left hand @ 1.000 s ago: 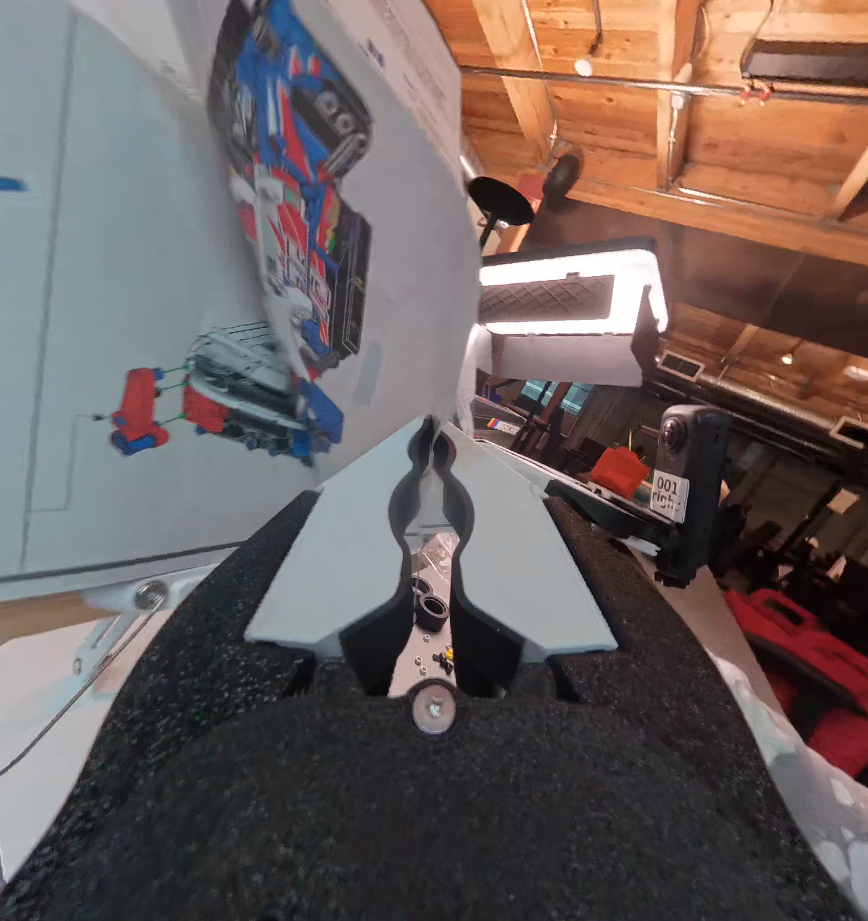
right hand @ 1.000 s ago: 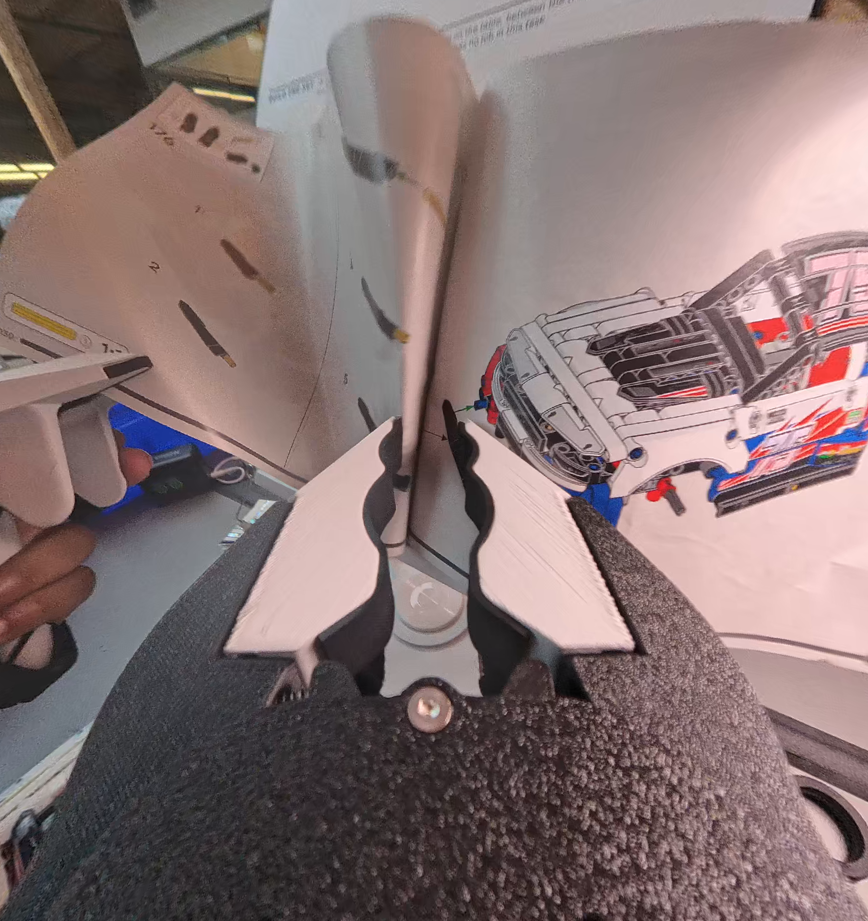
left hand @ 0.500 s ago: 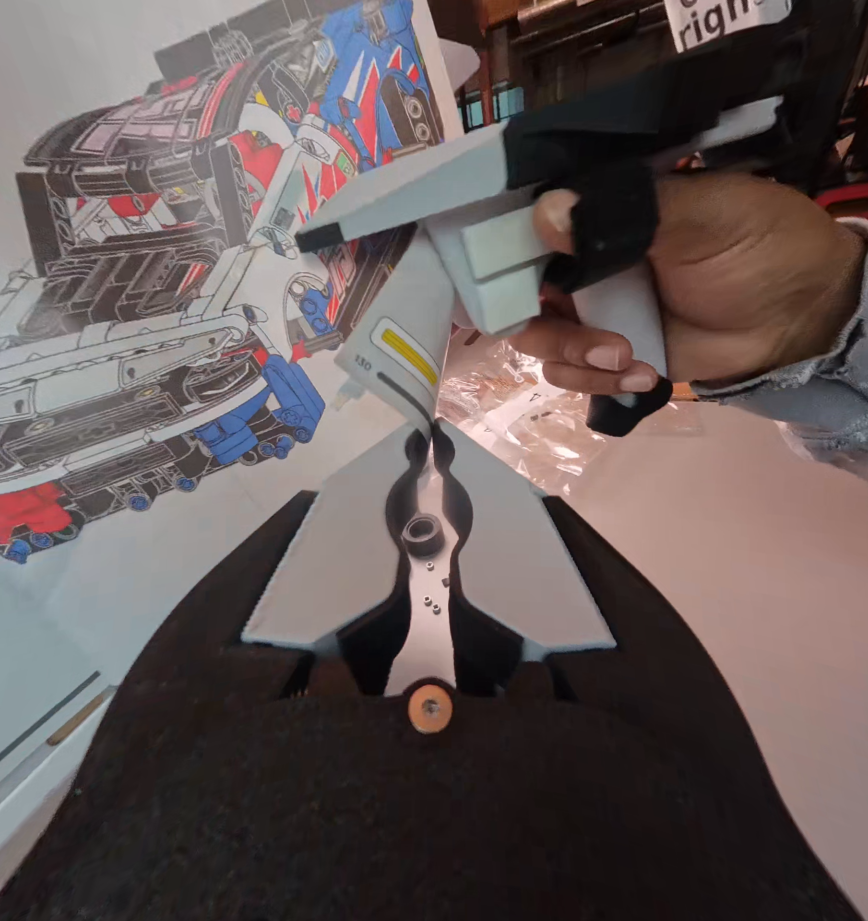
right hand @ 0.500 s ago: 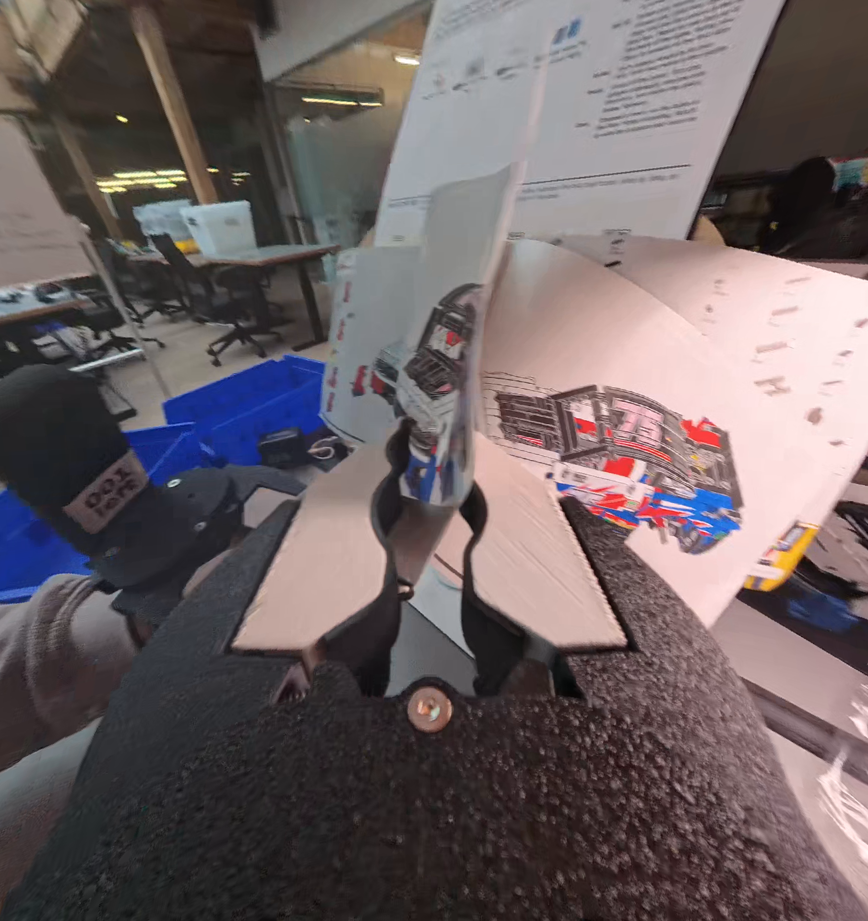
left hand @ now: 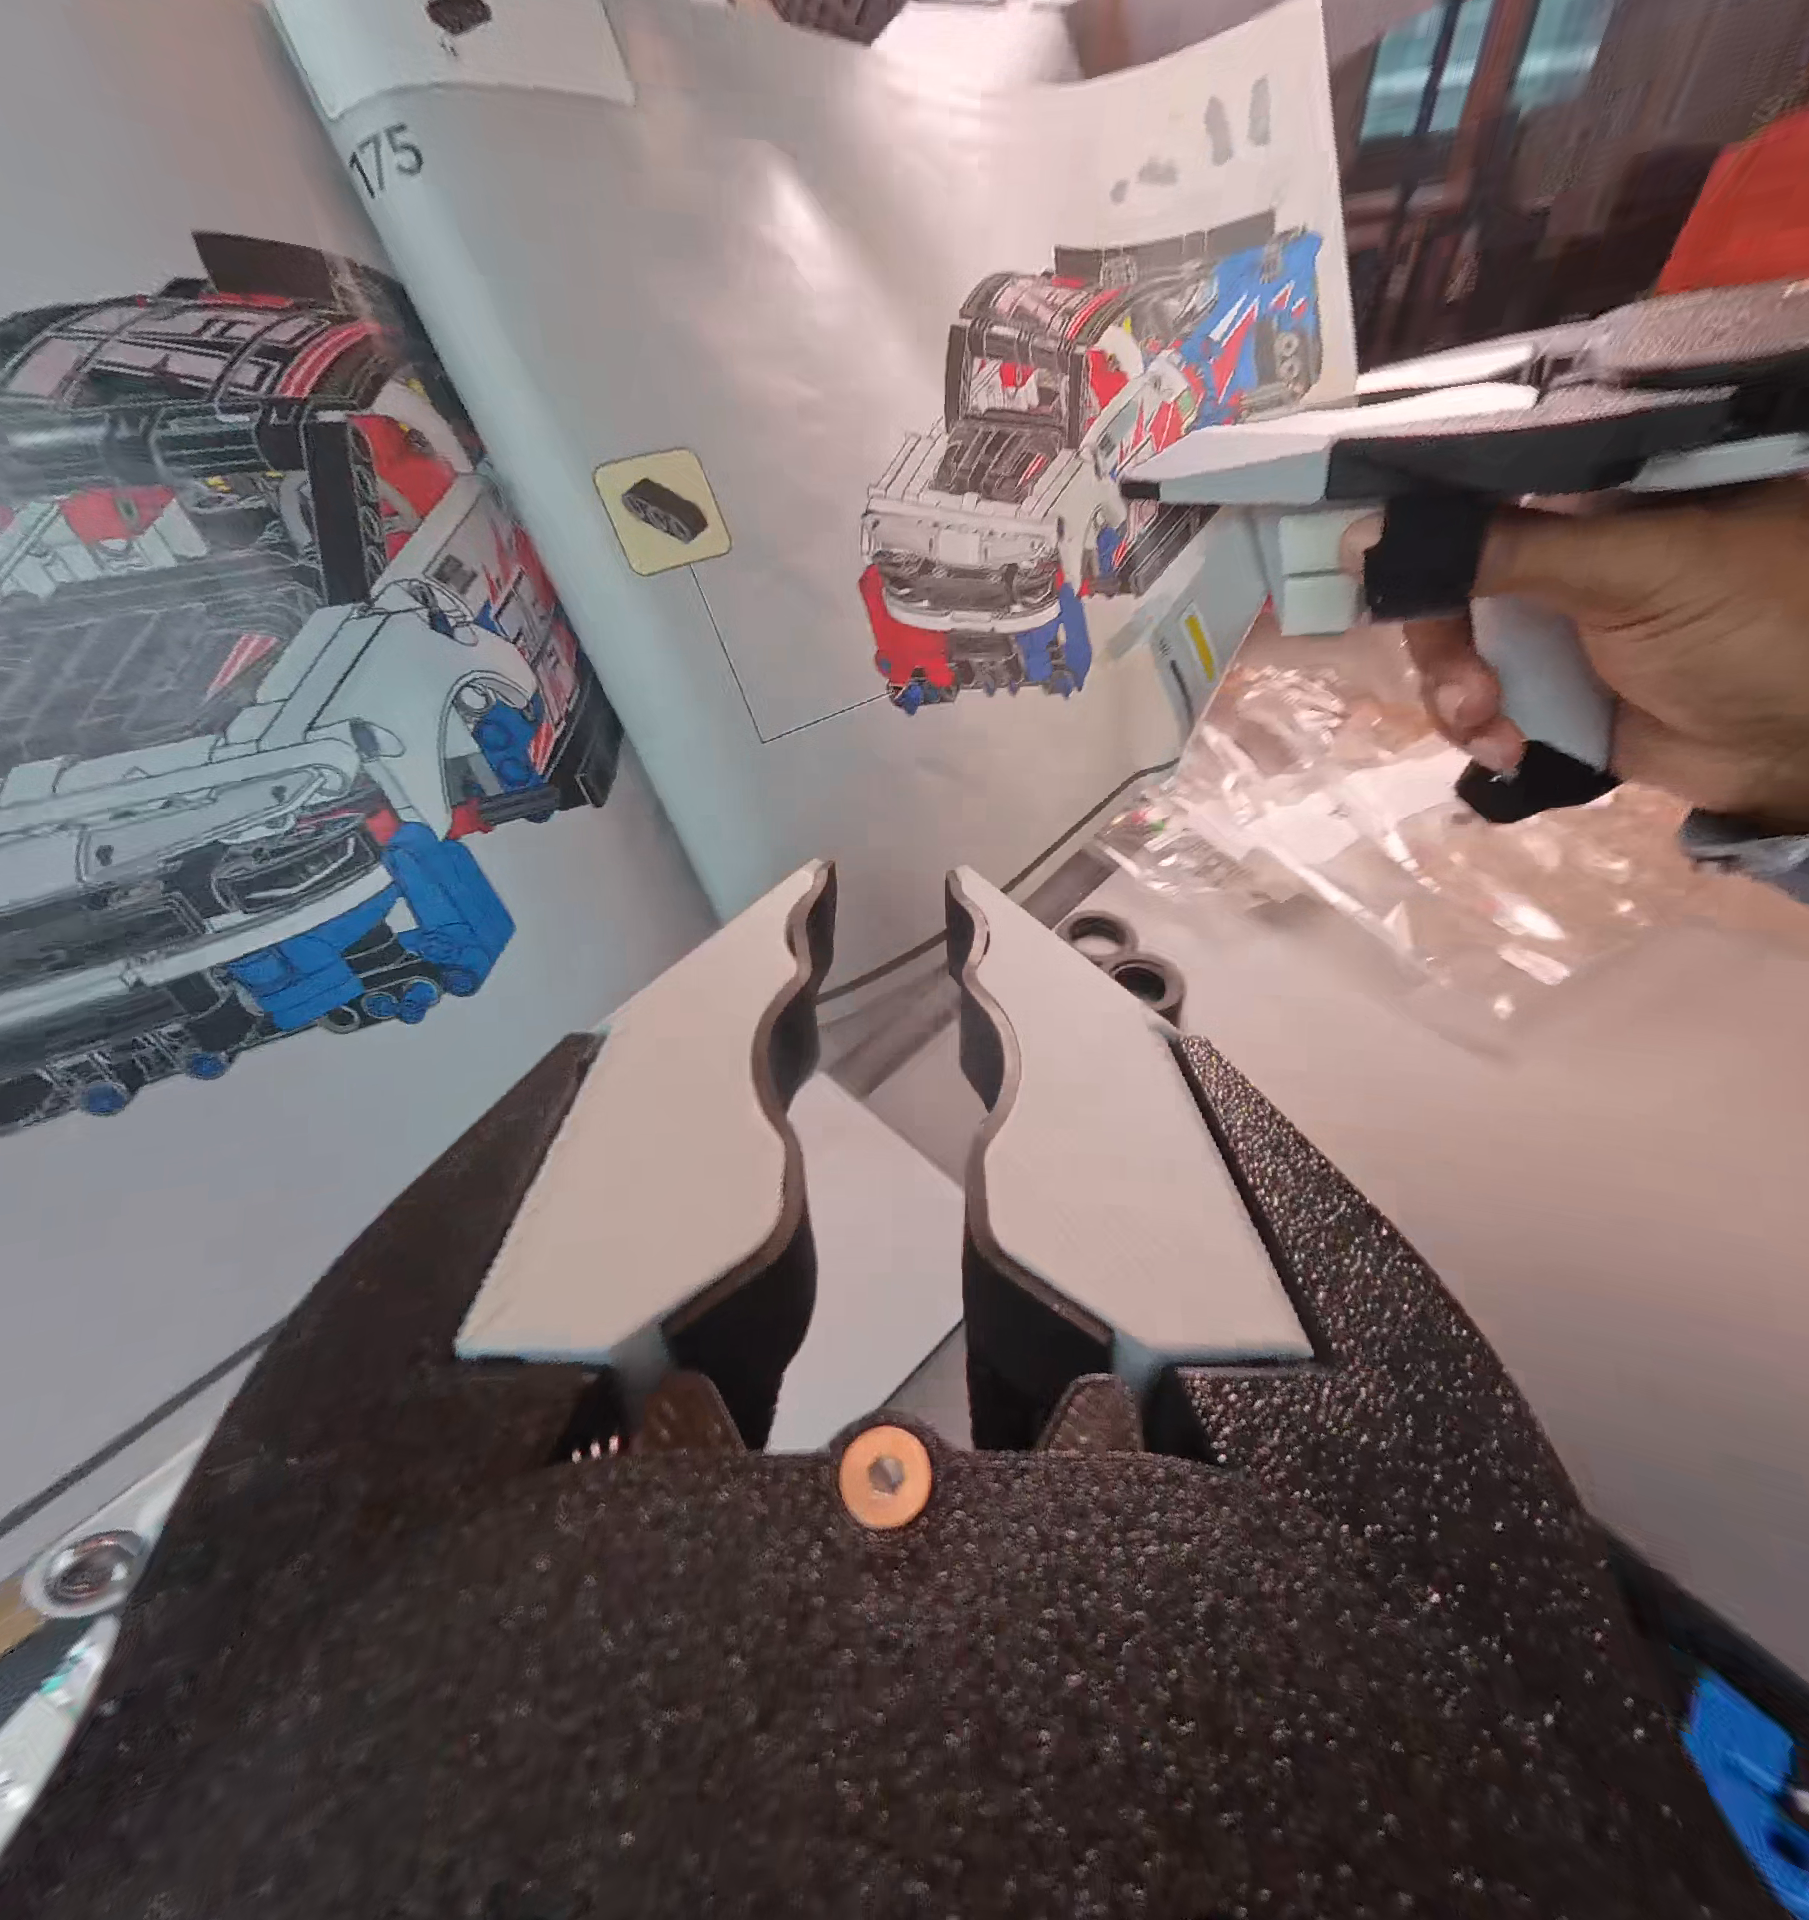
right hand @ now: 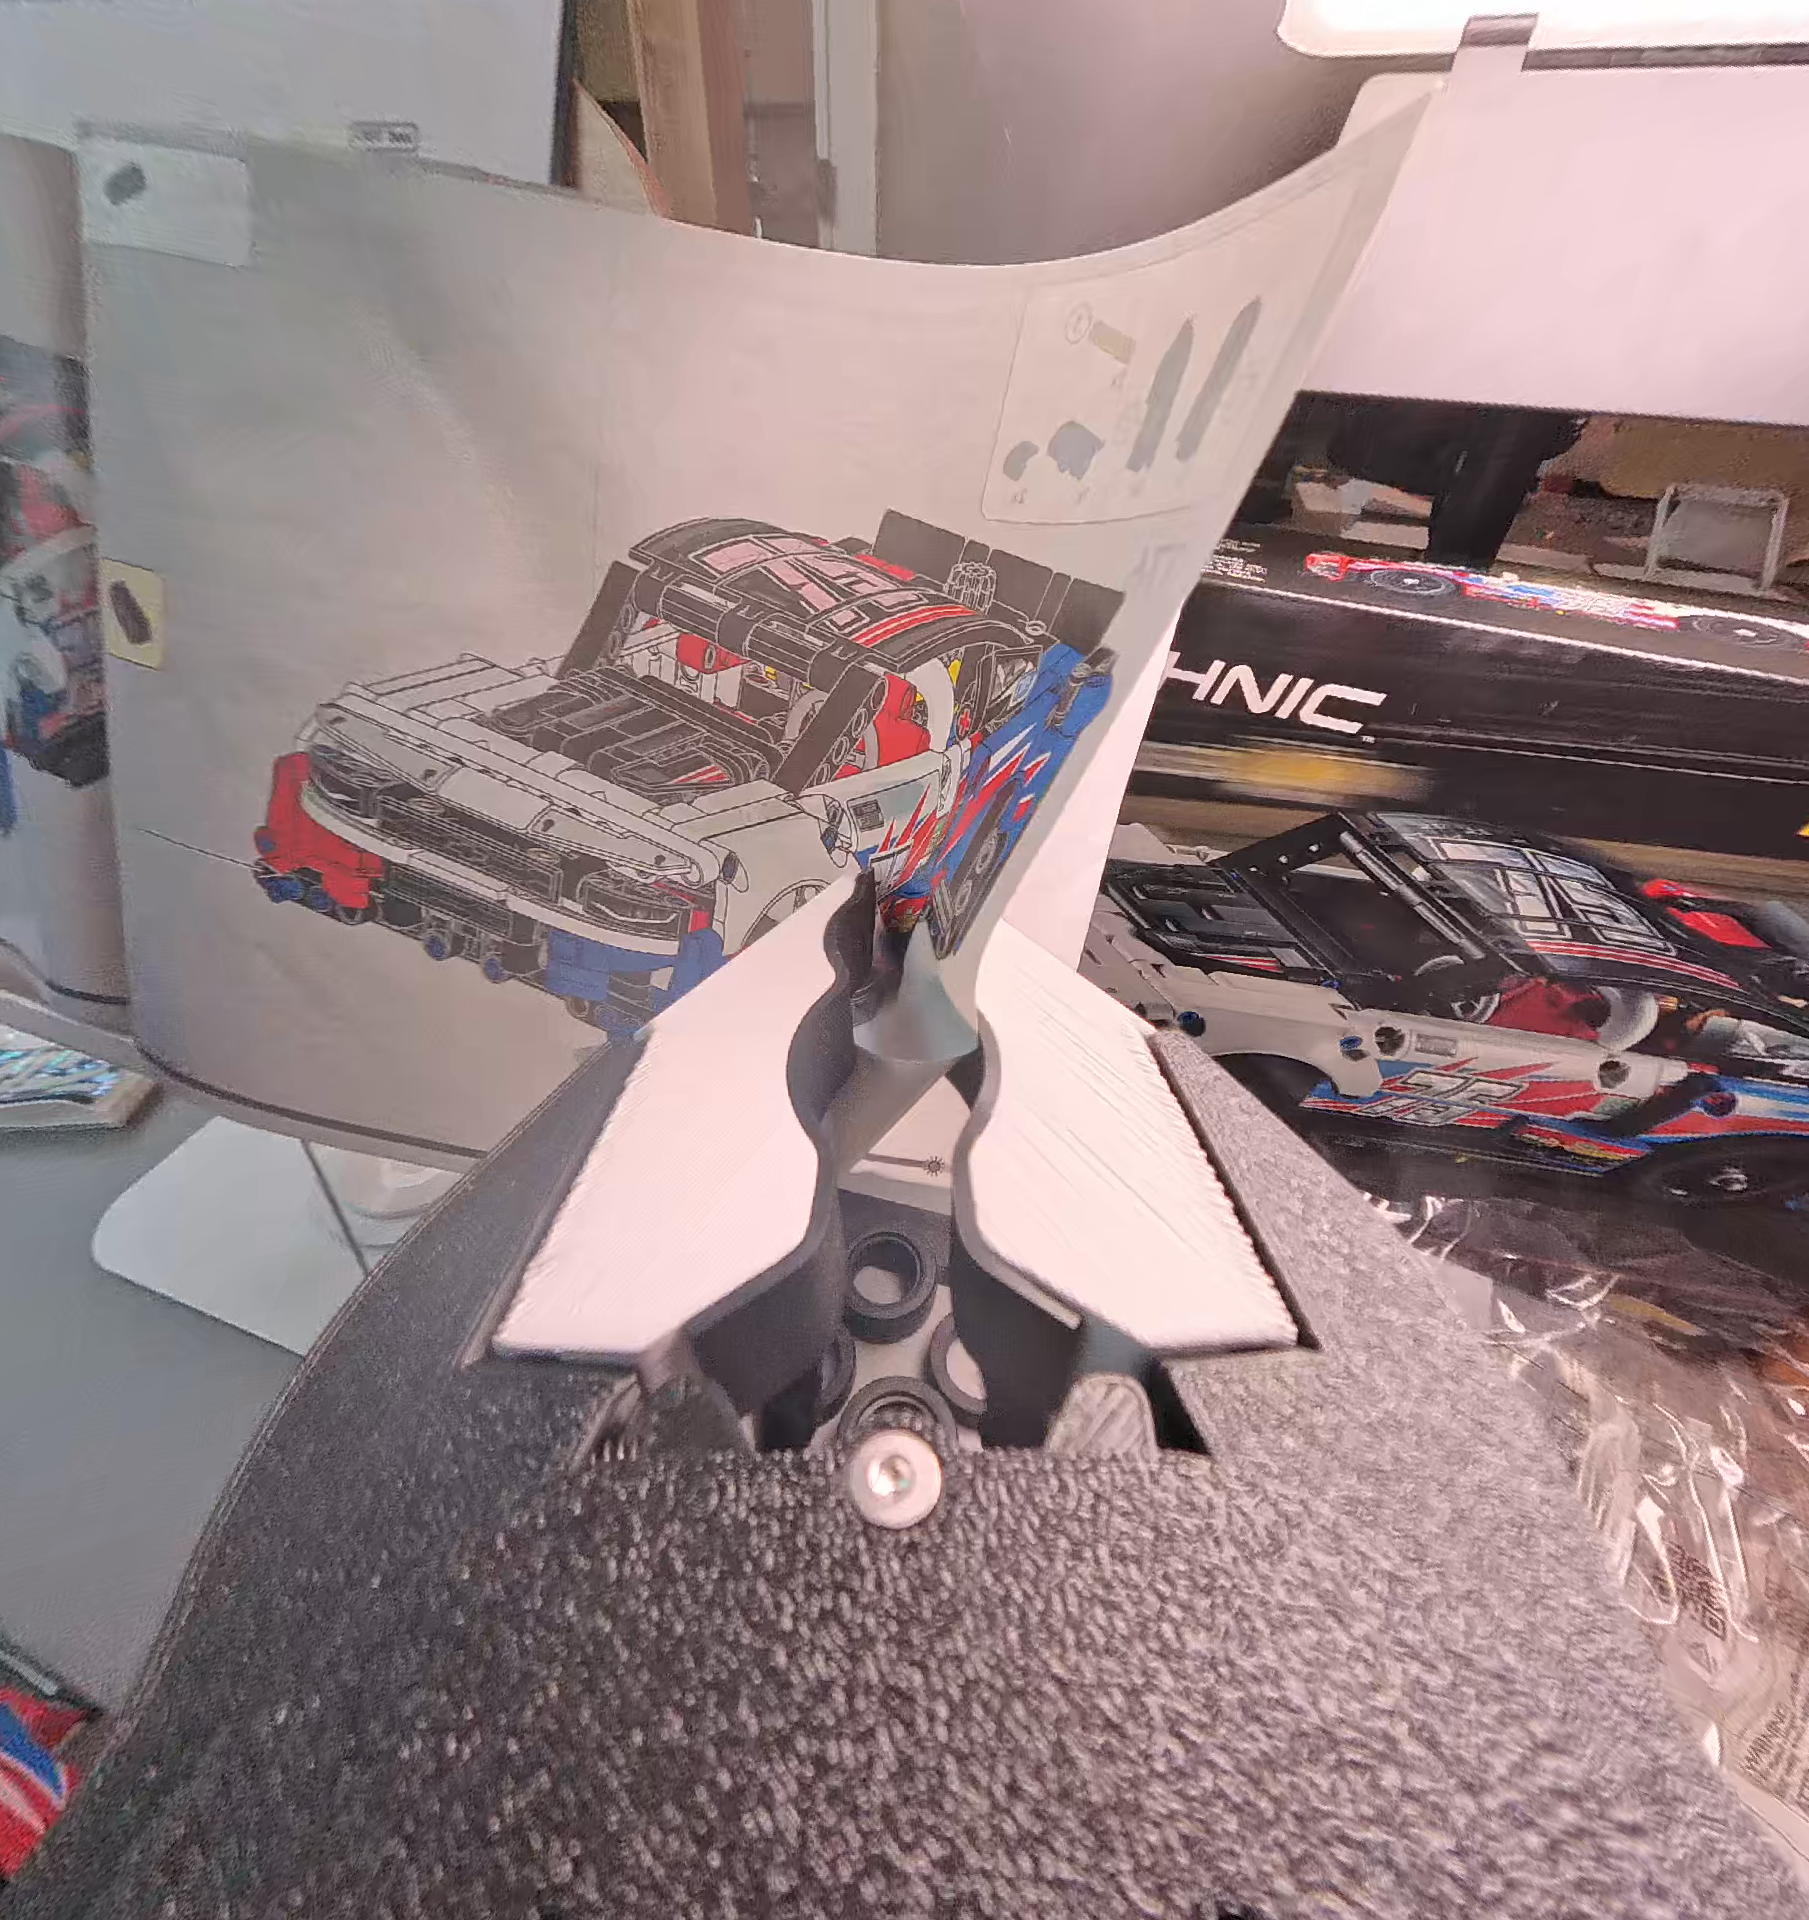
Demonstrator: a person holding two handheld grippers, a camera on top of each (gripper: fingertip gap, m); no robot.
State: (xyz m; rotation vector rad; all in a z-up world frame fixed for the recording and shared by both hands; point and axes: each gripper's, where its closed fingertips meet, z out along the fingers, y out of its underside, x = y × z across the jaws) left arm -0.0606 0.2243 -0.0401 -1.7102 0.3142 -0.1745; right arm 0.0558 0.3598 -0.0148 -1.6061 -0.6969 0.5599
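An open building-instruction booklet (left hand: 256, 1195) with colour drawings of a toy race car stands in front of me. My left gripper (left hand: 891, 894) is open and empty, its tips just short of the booklet's lower edge near the spine. My right gripper (right hand: 884, 920) is shut on the lower right corner of one page (right hand: 671, 436), which curves up and back. In the left wrist view the right gripper (left hand: 1139, 483) reaches in from the right, held by a hand (left hand: 1658, 644), and pinches that page (left hand: 879, 312).
Small black tyres (left hand: 1139, 977) lie on the table below the page and also show between the right fingers (right hand: 884, 1278). Crumpled clear plastic bags (left hand: 1347, 831) (right hand: 1658, 1507) lie to the right. The toy car's box (right hand: 1502, 831) stands behind. A white stand base (right hand: 214, 1226) is at left. There is about 20 cm between the tips of the two grippers.
My left gripper has opened and let go of the page. My right gripper stays shut on the page and has swung it out, so it now hangs spread and curved.
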